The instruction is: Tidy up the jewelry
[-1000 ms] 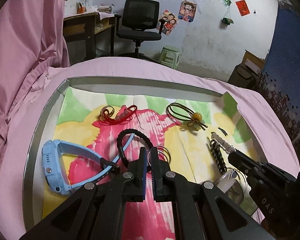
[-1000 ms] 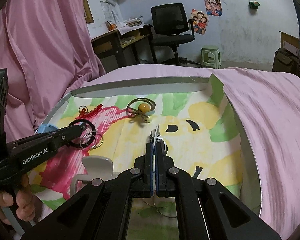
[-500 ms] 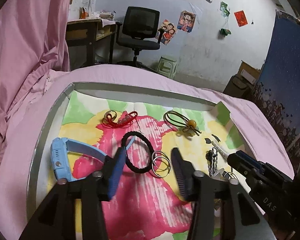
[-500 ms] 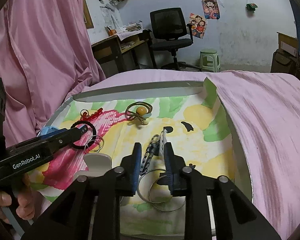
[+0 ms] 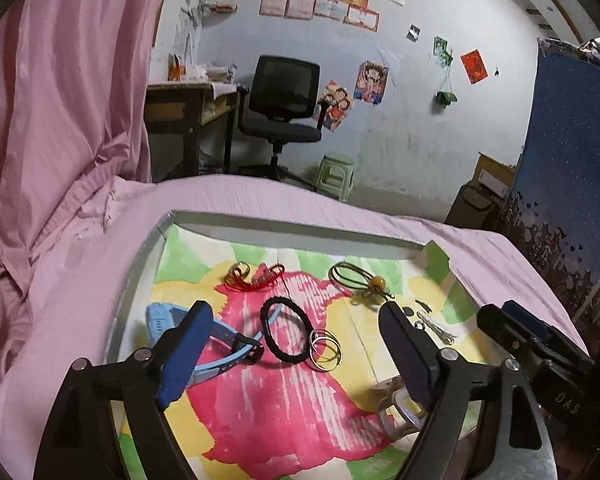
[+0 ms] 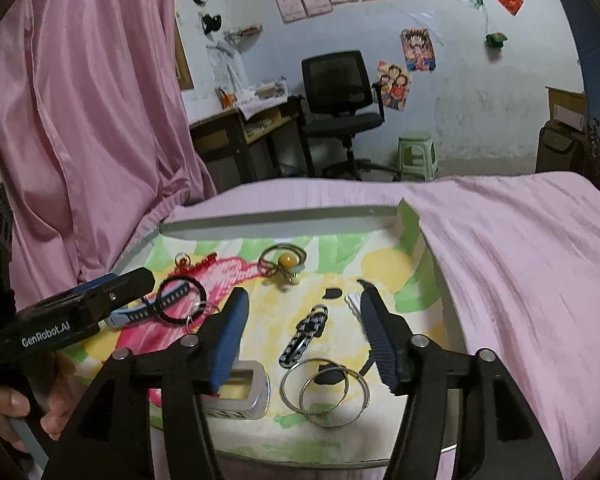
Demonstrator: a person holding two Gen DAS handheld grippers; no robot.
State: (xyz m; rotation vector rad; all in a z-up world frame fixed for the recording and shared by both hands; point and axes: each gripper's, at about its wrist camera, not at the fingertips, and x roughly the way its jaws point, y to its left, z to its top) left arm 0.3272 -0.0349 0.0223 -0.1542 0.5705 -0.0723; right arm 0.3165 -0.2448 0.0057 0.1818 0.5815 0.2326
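Both grippers hang above the tray (image 5: 140, 264) with their jaws spread wide and nothing between them, so the step in hand looks like choosing the next piece to pick. The left gripper (image 5: 296, 348) frames the middle of the tray; the right gripper (image 6: 300, 332) frames the near right part.

The jewelry lies loose on the painted paper lining the tray. Between the left gripper's fingers sit a black hair tie (image 5: 286, 334) and, touching its near right edge, 2 small silver rings (image 5: 326, 350). A blue watch (image 5: 216, 340) lies to the left, its strap passing under the hair tie. At the far side are a red cord charm (image 5: 256, 278) and a dark wire loop with an amber bead (image 5: 360, 280). Between the right gripper's fingers lie a braided black-and-white strap (image 6: 306, 336) and, nearer, 2 large silver hoops (image 6: 326, 392) overlapping each other. A grey rectangular frame (image 6: 242, 390) sits at the near edge, partly behind the right gripper's left finger.

The next move probably calls for lowering 1 gripper over a single piece and closing on it; the thin hoops lie flat, so a shallow, edge-on pinch seems needed.
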